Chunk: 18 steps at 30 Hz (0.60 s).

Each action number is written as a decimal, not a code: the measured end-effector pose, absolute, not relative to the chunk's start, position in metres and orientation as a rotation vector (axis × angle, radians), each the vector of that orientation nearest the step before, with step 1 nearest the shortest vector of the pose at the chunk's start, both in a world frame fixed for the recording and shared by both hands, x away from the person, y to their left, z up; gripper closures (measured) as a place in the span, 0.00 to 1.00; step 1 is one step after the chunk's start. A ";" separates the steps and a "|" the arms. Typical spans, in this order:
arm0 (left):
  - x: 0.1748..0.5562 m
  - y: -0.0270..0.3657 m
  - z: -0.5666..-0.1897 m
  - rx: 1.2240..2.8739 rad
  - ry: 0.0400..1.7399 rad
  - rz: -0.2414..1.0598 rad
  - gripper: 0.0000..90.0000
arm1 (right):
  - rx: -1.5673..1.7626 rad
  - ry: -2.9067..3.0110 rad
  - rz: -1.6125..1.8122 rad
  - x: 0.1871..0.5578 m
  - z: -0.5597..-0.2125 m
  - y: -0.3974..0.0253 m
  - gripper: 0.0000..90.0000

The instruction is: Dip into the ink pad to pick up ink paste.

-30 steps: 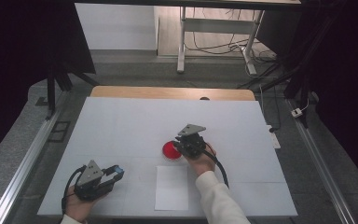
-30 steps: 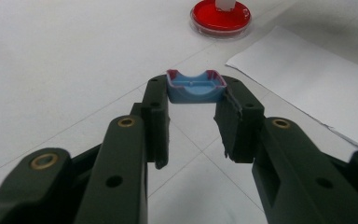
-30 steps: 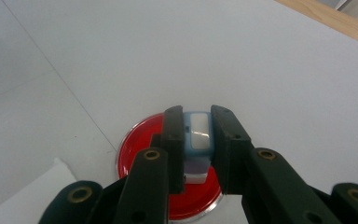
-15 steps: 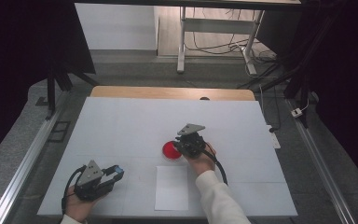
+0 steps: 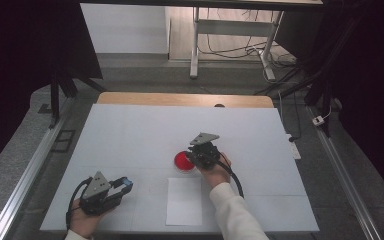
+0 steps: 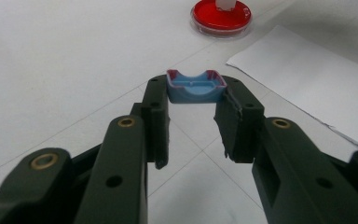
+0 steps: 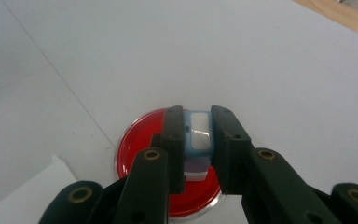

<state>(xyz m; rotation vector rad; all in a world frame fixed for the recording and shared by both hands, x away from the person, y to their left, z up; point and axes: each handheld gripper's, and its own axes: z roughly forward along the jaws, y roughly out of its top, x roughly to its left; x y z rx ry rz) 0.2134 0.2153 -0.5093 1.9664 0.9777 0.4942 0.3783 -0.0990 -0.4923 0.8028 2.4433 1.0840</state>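
A round red ink pad lies near the middle of the white table. My right gripper is shut on a small blue and white stamp, held upright over the red pad; whether it touches the pad cannot be told. My left gripper rests at the near left, its jaws closed on a small blue cap with a reddish rim. A white sheet of paper lies near the front edge, between the two hands.
A white cover spreads over the table, with a wooden edge at the far side. Metal rails run along both sides. A table frame and cables stand on the floor beyond.
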 end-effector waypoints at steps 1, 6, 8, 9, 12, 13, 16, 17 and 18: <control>0.213 0.215 -0.509 1.966 0.979 0.494 0.72 | 0.789 2.447 1.069 0.378 -0.491 -0.099 0.84; 0.213 0.216 -0.509 1.965 0.979 0.496 0.72 | 0.780 2.442 1.089 0.377 -0.491 -0.101 0.84; 0.213 0.216 -0.509 1.965 0.980 0.497 0.72 | 0.780 2.440 1.111 0.375 -0.489 -0.101 0.84; 0.213 0.216 -0.509 1.965 0.980 0.497 0.72 | 0.774 2.435 1.112 0.374 -0.488 -0.101 0.84; 0.213 0.216 -0.509 1.965 0.979 0.496 0.72 | 0.758 2.422 1.131 0.373 -0.485 -0.101 0.84; 0.213 0.216 -0.509 1.965 0.979 0.497 0.72 | 0.756 2.422 1.134 0.372 -0.484 -0.101 0.84; 0.213 0.216 -0.509 1.965 0.979 0.496 0.72 | 0.762 2.419 1.154 0.372 -0.482 -0.102 0.84; 0.213 0.216 -0.509 1.965 0.979 0.497 0.72 | 0.765 2.419 1.158 0.371 -0.481 -0.103 0.84; 0.213 0.216 -0.509 1.965 0.980 0.497 0.72 | 0.769 2.415 1.170 0.371 -0.480 -0.104 0.84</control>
